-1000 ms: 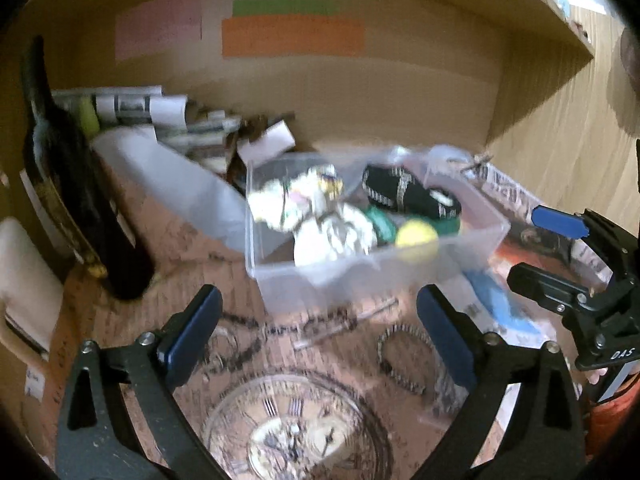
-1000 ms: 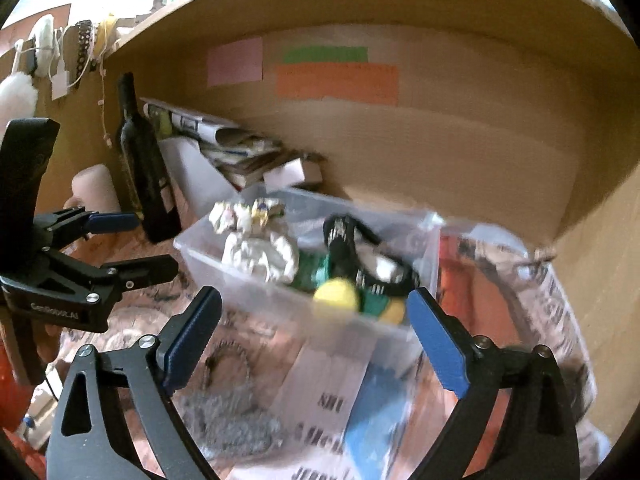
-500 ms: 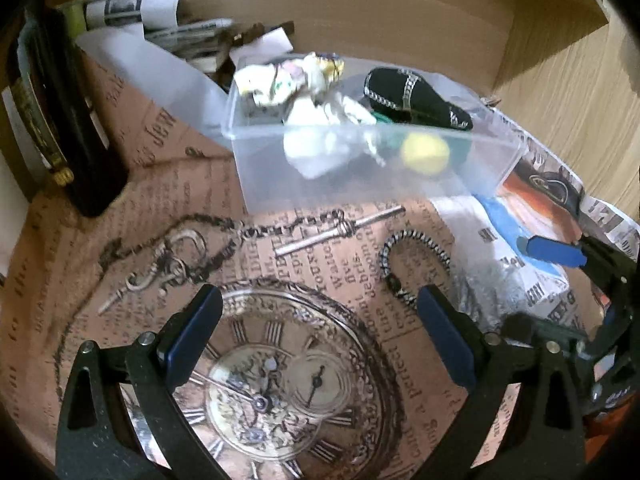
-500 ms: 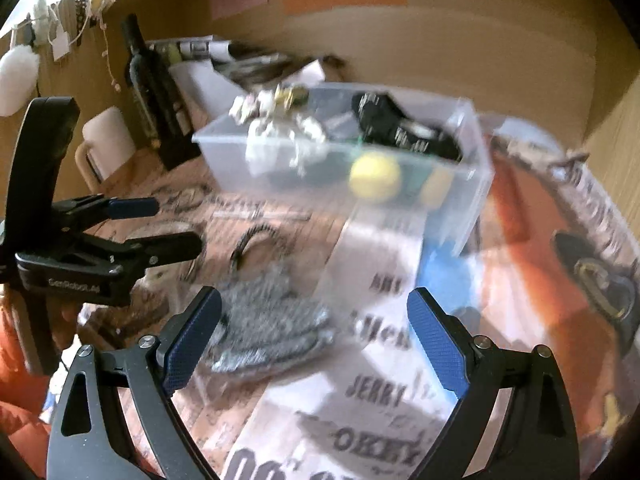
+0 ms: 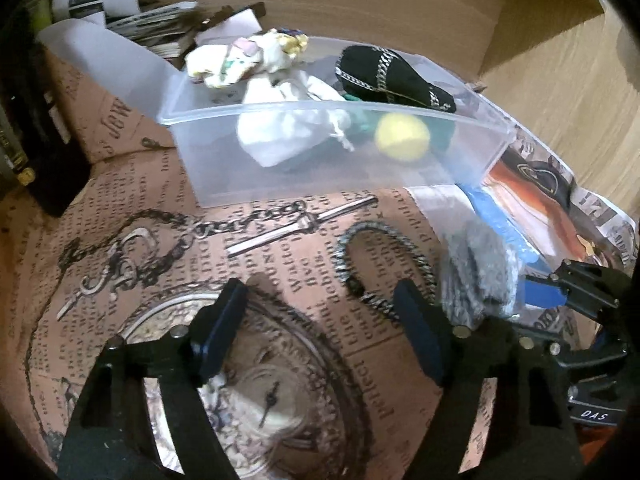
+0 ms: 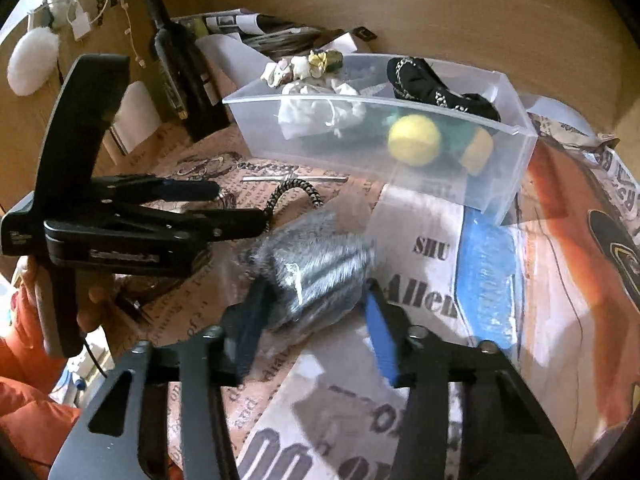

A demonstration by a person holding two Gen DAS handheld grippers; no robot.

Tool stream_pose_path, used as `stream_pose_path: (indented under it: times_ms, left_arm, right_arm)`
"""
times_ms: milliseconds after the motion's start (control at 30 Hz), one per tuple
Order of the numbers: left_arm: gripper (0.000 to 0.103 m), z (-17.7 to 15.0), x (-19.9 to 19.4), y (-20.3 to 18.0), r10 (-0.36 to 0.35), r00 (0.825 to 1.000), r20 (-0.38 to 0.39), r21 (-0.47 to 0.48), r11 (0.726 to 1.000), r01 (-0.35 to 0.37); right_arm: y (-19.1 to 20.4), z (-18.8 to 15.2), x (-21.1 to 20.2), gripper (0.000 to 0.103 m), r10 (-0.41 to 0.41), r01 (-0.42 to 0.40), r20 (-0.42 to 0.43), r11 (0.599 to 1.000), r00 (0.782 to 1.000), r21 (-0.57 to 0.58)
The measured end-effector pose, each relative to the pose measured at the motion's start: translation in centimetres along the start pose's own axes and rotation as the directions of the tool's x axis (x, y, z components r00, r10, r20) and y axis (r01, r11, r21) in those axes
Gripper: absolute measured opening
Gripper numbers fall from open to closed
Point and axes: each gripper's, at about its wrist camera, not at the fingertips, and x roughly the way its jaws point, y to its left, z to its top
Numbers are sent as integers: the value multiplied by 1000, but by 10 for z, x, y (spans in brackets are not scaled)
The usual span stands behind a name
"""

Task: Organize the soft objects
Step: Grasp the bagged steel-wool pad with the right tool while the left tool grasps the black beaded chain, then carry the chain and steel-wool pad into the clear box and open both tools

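A grey fuzzy soft piece in a clear wrapper (image 6: 316, 268) lies on the printed paper; it also shows in the left wrist view (image 5: 478, 276). My right gripper (image 6: 314, 324) has its jaws around its near end, closing on it. A striped hair tie (image 5: 384, 256) lies just ahead of my left gripper (image 5: 324, 332), which is open and empty above the paper. A clear plastic bin (image 5: 208, 152) beyond holds white cloth (image 5: 288, 128), a yellow ball (image 5: 402, 136) and a black pouch (image 5: 392, 80).
A dark wine bottle (image 6: 176, 56) stands at the left by rolled newspapers (image 5: 100, 0). Wooden walls close the back and right. Printed paper (image 5: 120, 216) covers the surface. A white fluffy item (image 6: 32, 60) hangs at far left.
Both grippers have moved down and forward toward the surface. The right gripper's jaws have narrowed around the grey fuzzy piece. The left gripper's jaws have narrowed a little.
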Motion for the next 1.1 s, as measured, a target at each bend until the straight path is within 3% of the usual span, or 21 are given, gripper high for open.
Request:
stream_pose_path:
  times_ms: [200,467,700,1100]
  left_arm:
    - [53,6,10,-10,-8,1000,-1,23,1000,8]
    - [11,15,22,-17,-30,1000,-6,45,999,30]
    - [7,14,8,-14,-28,999,28,57,998,27]
    - [7,27,-54,-5,20,976,215,57,998,-33]
  right_arm:
    - [-10,1,-12,25,-64,64,40,998,997,22]
    - [-33,2,-32,23,-121,113,84,990,989,85]
    - [-39,10,-42,23,-145,132,137,986,980,102]
    - [-37,38,-59,23,-162,145,251,986,954,84]
